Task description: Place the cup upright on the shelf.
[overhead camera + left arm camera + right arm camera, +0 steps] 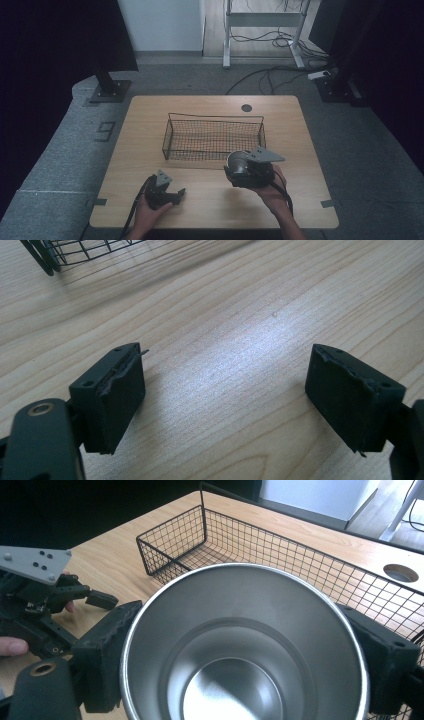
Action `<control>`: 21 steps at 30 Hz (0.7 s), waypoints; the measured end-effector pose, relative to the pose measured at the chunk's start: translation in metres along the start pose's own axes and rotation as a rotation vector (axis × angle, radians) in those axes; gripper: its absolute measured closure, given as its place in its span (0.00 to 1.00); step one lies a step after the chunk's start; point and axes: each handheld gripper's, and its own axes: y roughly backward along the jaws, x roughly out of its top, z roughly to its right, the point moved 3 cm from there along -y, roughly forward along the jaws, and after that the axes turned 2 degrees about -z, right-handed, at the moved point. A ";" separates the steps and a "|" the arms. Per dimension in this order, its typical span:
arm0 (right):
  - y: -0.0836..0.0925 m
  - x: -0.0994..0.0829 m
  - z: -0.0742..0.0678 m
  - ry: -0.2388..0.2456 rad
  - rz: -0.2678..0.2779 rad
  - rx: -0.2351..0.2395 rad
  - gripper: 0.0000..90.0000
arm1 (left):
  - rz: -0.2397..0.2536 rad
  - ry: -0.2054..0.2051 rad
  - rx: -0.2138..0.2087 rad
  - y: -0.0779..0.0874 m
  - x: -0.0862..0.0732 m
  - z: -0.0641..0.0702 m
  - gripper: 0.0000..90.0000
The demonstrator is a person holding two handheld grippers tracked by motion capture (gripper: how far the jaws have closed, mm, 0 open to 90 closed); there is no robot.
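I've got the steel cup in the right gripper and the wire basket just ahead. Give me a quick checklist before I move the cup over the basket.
1. Grip: right gripper has a jaw on each side of the steel cup: ok.
2. Cup contents: inside looks empty, nothing to spill: ok.
3. Wire basket interior: nothing seen inside: ok.
4. Left gripper: open, low on the table, off to the side of the path: ok.
5. Cup bottom clearing the near basket rim: cannot tell.
6. Grip firmness: cannot tell.
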 end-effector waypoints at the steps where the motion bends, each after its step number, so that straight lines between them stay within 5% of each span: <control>1: 0.000 0.001 0.000 0.001 -0.001 0.000 0.15 | 0.000 0.000 -0.001 0.000 0.000 0.000 0.18; 21: -0.006 0.018 0.008 0.006 -0.007 -0.014 0.15 | 0.000 0.000 0.000 0.000 0.000 0.000 0.18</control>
